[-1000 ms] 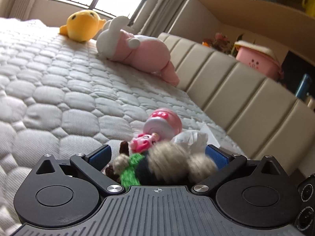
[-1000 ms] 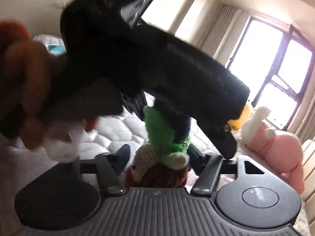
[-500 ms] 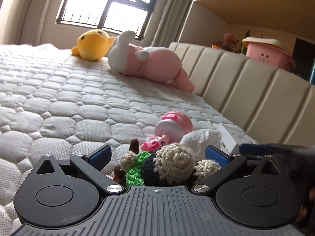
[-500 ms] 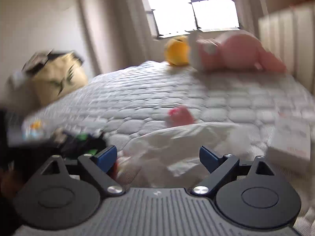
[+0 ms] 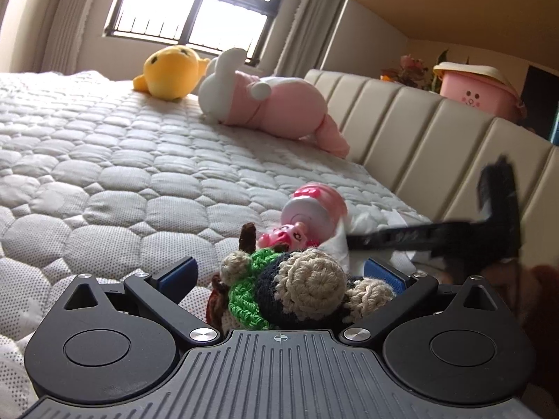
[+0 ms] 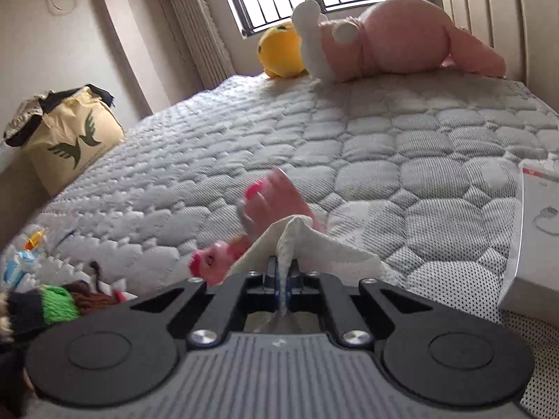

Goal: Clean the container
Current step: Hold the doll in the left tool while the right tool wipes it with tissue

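R gripper point(image 6: 283, 279) clamped on a tissue point(image 6: 314, 241) by the pink container point(image 6: 276, 199) (on the bed point(image 6: 384, 132)); L gripper point(image 5: 279, 272) spread wide around a doll point(image 5: 297, 289).

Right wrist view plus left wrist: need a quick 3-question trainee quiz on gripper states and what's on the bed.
1. True or false: the right gripper is shut on the white tissue.
2. Which toy sits between the open fingers of the left gripper? A) yellow plush B) crocheted doll C) pink rabbit plush
3. Fill in: the pink container lies on its ____ on the quilted mattress.

Key: 1 true; 2 B; 3 side
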Action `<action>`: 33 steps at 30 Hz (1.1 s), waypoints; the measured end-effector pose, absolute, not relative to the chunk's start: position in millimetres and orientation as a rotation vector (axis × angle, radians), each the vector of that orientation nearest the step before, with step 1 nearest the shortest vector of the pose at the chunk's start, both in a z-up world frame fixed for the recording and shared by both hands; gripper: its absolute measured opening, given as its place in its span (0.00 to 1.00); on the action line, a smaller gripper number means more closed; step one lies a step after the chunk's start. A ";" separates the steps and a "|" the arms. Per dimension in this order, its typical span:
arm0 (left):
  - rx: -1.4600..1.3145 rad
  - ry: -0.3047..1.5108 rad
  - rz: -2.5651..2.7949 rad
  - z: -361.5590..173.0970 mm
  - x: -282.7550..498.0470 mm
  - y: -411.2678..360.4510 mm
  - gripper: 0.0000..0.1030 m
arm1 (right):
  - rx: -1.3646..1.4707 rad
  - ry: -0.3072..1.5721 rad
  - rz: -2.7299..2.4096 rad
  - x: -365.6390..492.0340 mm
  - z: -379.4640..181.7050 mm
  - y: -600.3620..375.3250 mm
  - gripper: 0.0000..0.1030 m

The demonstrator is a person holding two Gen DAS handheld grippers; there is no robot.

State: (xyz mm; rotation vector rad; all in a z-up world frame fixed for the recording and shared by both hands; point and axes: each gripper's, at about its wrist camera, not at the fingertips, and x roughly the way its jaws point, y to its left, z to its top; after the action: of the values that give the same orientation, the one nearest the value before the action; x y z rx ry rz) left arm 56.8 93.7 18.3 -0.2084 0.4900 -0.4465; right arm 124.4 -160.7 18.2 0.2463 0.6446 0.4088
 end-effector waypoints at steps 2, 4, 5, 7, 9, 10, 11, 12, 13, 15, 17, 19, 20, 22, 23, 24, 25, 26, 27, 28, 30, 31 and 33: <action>-0.196 0.480 -0.448 17.7 54.6 92.6 1.00 | 0.258 0.586 0.496 108.5 47.8 -150.1 0.04; -0.192 0.476 -0.452 17.4 53.3 92.3 1.00 | 0.304 0.531 0.626 94.4 75.3 -138.9 0.04; -0.189 0.474 -0.449 17.3 52.7 92.0 1.00 | 0.339 0.513 0.696 90.8 85.8 -133.8 0.04; -0.186 0.469 -0.433 17.7 51.2 93.6 1.00 | 0.399 0.497 0.808 86.7 99.0 -123.1 0.04; -0.195 0.476 -0.429 17.7 51.9 96.5 1.00 | 0.430 0.523 0.912 89.4 100.0 -110.7 0.05; -0.200 0.479 -0.426 17.3 51.9 98.0 1.00 | 0.429 0.551 0.949 91.6 96.6 -103.1 0.05; -0.205 0.482 -0.424 17.0 51.9 99.5 1.00 | 0.409 0.585 0.959 93.2 91.8 -95.2 0.05; -0.208 0.484 -0.420 16.9 51.7 100.6 1.00 | 0.366 0.620 0.947 95.5 84.6 -86.9 0.05; -0.209 0.485 -0.418 17.3 51.8 101.7 1.00 | 0.313 0.651 0.925 97.5 76.3 -79.4 0.05; -0.208 0.487 -0.412 17.4 50.9 102.8 1.00 | 0.253 0.693 0.867 102.3 61.6 -74.6 0.05; -0.206 0.489 -0.409 17.5 50.4 103.7 1.00 | 0.270 0.720 0.813 108.9 50.7 -80.4 0.07; -0.209 0.491 -0.410 17.4 49.9 104.5 1.00 | 0.310 0.739 0.754 113.6 43.1 -91.8 0.07; -0.212 0.493 -0.413 17.3 50.1 104.7 1.00 | 0.325 0.747 0.726 117.6 39.6 -98.0 0.07; -0.216 0.495 -0.416 17.3 50.0 104.7 1.00 | 0.337 0.756 0.656 124.9 32.1 -108.8 0.08; -0.216 0.495 -0.417 17.4 49.9 104.5 1.00 | 0.332 0.760 0.619 127.1 28.7 -113.9 0.08; -0.217 0.496 -0.418 17.5 49.9 104.3 1.00 | 0.325 0.764 0.591 129.8 24.5 -118.6 0.08; -0.219 0.496 -0.419 17.6 49.9 104.2 1.00 | 0.320 0.768 0.565 131.5 20.7 -123.3 0.08; -0.220 0.497 -0.420 17.6 49.9 104.0 1.00 | 0.320 0.773 0.541 131.7 17.8 -127.7 0.08; -0.223 0.497 -0.420 16.8 51.9 104.1 1.00 | 0.318 0.775 0.520 131.7 15.1 -131.7 0.08; -0.224 0.498 -0.420 17.0 52.2 104.1 1.00 | 0.320 0.774 0.510 131.0 13.8 -134.6 0.08; -0.227 0.499 -0.420 16.8 54.1 104.2 1.00 | 0.336 0.768 0.510 128.4 15.1 -139.0 0.08; -0.227 0.500 -0.420 17.2 54.7 103.7 1.00 | 0.345 0.763 0.518 126.6 17.2 -140.2 0.08; -0.226 0.504 -0.422 18.0 55.7 102.5 1.00 | 0.366 0.742 0.564 120.5 27.3 -139.0 0.08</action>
State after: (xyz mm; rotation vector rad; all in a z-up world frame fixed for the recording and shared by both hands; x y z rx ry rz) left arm 55.7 102.5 18.0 -0.2256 0.5038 -0.4217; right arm 120.5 -139.0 27.3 0.3660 0.7418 0.5635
